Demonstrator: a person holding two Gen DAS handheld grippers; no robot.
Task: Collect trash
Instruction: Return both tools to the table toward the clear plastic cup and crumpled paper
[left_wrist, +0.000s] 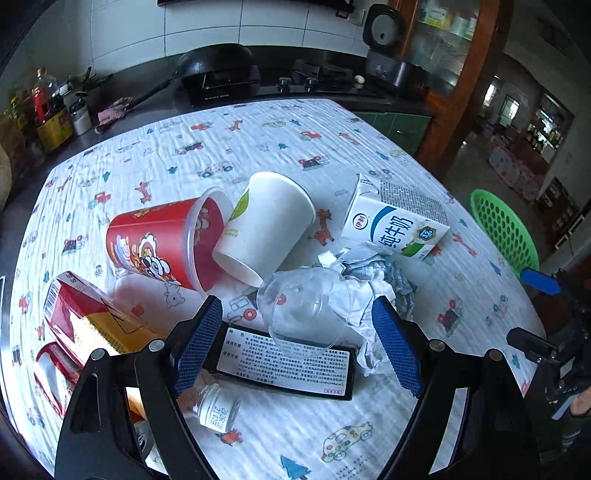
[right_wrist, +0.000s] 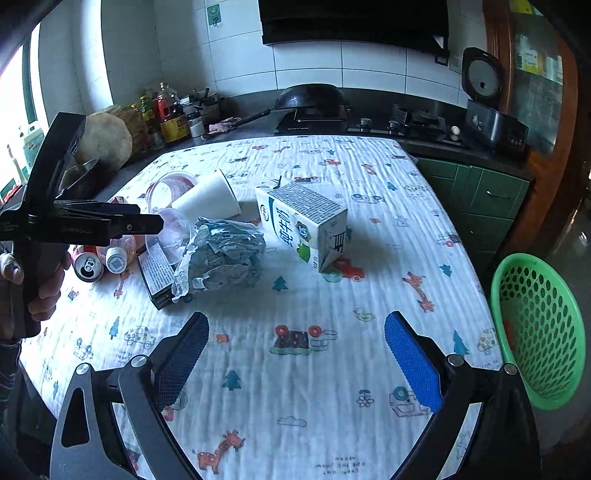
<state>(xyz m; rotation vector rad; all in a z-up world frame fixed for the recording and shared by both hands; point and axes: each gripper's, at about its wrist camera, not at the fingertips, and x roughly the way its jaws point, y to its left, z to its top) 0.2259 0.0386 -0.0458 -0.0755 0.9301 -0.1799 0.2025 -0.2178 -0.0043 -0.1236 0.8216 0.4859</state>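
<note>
Left hand-held gripper (left_wrist: 297, 341): jaws wide apart, hanging over the clear plastic cup (left_wrist: 306, 308), center frame.
Right hand-held gripper (right_wrist: 297, 363): spread open too, holding nothing, lower frame.
Trash: milk carton (right_wrist: 304, 221) and crumpled paper (right_wrist: 221, 258) mid-worktop (right_wrist: 369, 295).
Green basket (right_wrist: 539, 328): right edge.
</note>
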